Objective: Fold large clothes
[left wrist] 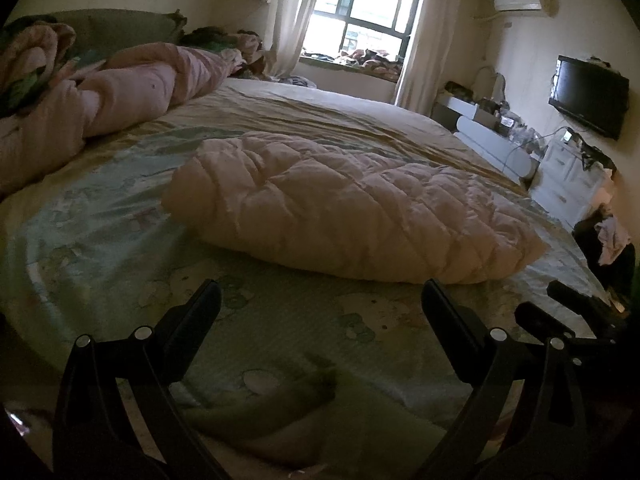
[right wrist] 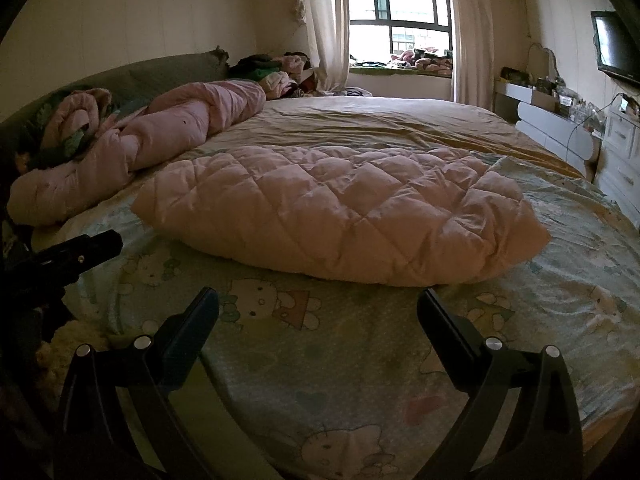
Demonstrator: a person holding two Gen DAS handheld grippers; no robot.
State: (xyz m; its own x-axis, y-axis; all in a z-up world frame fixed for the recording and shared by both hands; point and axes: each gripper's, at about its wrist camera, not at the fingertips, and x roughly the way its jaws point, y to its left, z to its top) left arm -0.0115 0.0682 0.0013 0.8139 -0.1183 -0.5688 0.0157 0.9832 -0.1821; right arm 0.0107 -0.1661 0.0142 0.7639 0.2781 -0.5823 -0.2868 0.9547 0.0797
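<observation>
A pale pink quilted padded garment (left wrist: 344, 208) lies folded into a thick oblong bundle on the bed's cartoon-print sheet (left wrist: 120, 264). It also shows in the right wrist view (right wrist: 340, 212). My left gripper (left wrist: 320, 300) is open and empty, hovering over the sheet just short of the bundle's near edge. My right gripper (right wrist: 318, 308) is open and empty, also just short of the bundle. The right gripper shows at the lower right of the left wrist view (left wrist: 568, 312), and the left gripper at the left of the right wrist view (right wrist: 80, 252).
A rolled pink duvet (right wrist: 160, 140) and piled clothes lie along the headboard at the left. A yellow sheet (right wrist: 380, 120) covers the far half of the bed. A window (right wrist: 400, 12), white dresser (left wrist: 568, 176) and wall TV (left wrist: 588, 96) stand at the right.
</observation>
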